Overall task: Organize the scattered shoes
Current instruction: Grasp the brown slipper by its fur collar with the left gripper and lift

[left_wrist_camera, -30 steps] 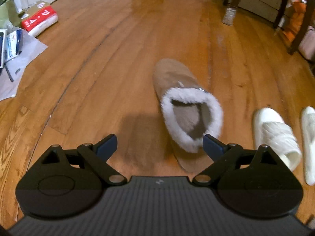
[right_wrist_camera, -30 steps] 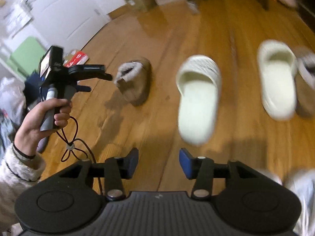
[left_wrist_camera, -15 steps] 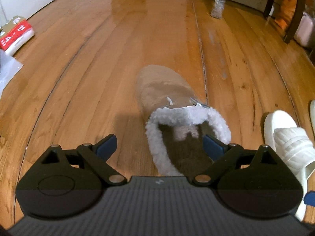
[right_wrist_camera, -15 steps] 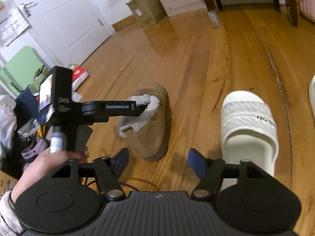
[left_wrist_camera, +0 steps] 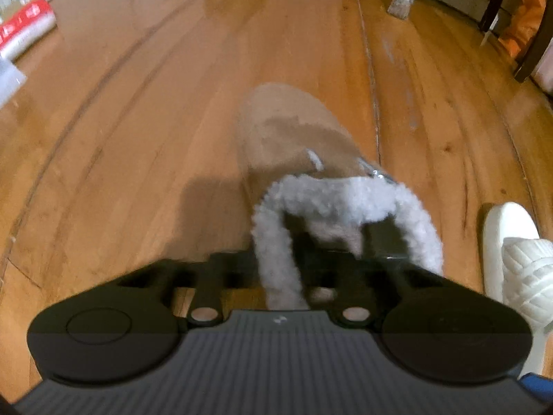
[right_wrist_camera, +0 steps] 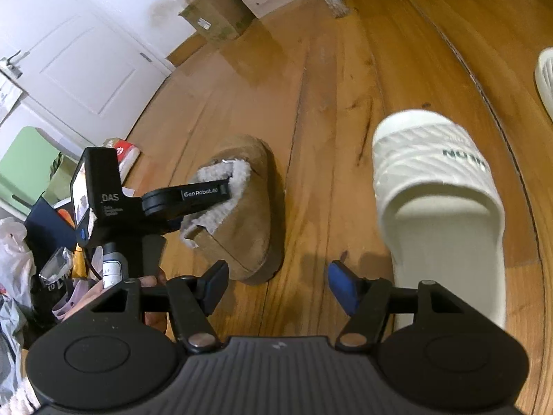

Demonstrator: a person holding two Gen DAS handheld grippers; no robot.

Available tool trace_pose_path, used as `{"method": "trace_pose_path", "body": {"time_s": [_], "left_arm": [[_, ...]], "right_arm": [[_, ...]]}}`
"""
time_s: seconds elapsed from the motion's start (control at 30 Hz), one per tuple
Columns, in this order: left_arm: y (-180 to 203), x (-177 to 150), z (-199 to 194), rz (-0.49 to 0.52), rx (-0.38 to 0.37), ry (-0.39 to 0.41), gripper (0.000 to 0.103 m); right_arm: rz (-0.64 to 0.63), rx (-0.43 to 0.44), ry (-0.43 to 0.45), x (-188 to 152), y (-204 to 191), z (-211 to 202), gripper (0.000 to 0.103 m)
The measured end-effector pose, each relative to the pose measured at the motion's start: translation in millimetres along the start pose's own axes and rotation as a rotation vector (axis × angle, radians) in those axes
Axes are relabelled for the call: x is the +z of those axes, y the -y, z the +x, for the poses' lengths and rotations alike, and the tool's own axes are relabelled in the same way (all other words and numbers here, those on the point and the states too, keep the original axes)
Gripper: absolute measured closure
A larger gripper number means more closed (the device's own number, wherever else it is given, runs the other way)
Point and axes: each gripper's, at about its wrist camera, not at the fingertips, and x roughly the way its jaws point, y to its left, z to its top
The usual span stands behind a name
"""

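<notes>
Left claw (right_wrist_camera: 207, 204): fingers closed in on the fleece collar (left_wrist_camera: 276, 242) of the brown slipper (left_wrist_camera: 293, 131), one finger outside the left side of the collar, the other inside the opening; the left wrist view is blurred here, so a firm grip cannot be confirmed. Brown slipper: on the wooden floor (left_wrist_camera: 138, 103), toe pointing away. Right claw (right_wrist_camera: 278, 285): jaws wide apart, holding nothing, poised above bare floor between the brown slipper and a white slide sandal (right_wrist_camera: 439, 200). White slide: flat on the floor, just right of the brown slipper. A second white slide (right_wrist_camera: 546, 76): at the far right edge.
</notes>
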Motion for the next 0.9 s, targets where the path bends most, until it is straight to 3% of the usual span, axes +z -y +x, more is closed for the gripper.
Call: {"method": "trace_pose_path", "body": {"time_s": [0.1, 0.3, 0.4, 0.53, 0.6, 0.63, 0.77, 0.9], "left_arm": [[-1.4, -3.2, -17.0, -0.019, -0.028, 0.005, 0.093], [12.1, -16.1, -44.5, 0.073, -0.031, 0.045, 0.093], [19.1, -22.6, -58.2, 0.121, -0.031, 0.066, 0.093], [13.9, -12.1, -40.5, 0.052, -0.05, 0.074, 0.089], [15.9, -12.5, -35.7, 0.049, -0.033, 0.103, 0.084], [17.4, -13.5, -32.2, 0.054, -0.023, 0.11, 0.075], [18.8, -23.2, -22.4, 0.065, 0.026, 0.131, 0.027], [19.0, -21.3, 1.1, 0.046, 0.066, 0.147, 0.026]], "right_arm": [[-0.022, -0.007, -0.005, -2.4, 0.7, -5.7, 0.037], [0.025, 0.017, -0.109, -25.4, 11.8, -23.2, 0.037], [-0.004, -0.017, -0.155, -41.4, 8.9, -34.5, 0.037], [-0.028, -0.015, -0.18, -53.4, 3.6, -47.8, 0.036], [-0.057, -0.019, -0.165, -55.3, -2.0, -56.1, 0.033], [-0.063, -0.021, -0.159, -55.8, -3.4, -58.3, 0.032], [-0.065, -0.014, -0.142, -53.8, -6.6, -64.7, 0.032], [-0.053, -0.01, -0.131, -51.1, -5.4, -67.2, 0.031]]}}
